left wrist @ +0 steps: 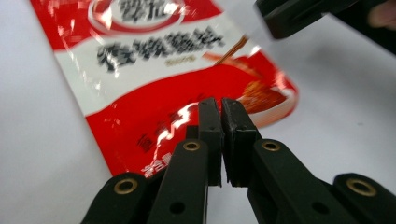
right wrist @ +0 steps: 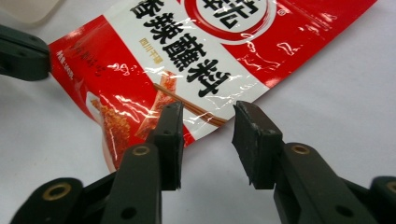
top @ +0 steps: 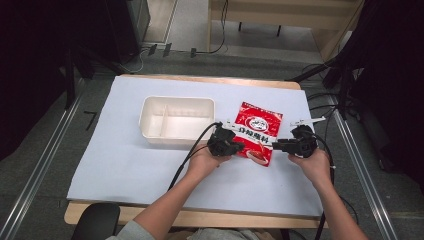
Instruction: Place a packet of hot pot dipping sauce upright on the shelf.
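Your left gripper (left wrist: 220,108) is pinched nearly closed over the red sachet (left wrist: 187,70) — your right gripper (right wrist: 205,114) gapes at its edge, gripping nothing.

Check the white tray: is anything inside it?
The white tray looks empty: two bare compartments split by a divider. Its near wall hides a strip of floor. The red packet lies beside it.
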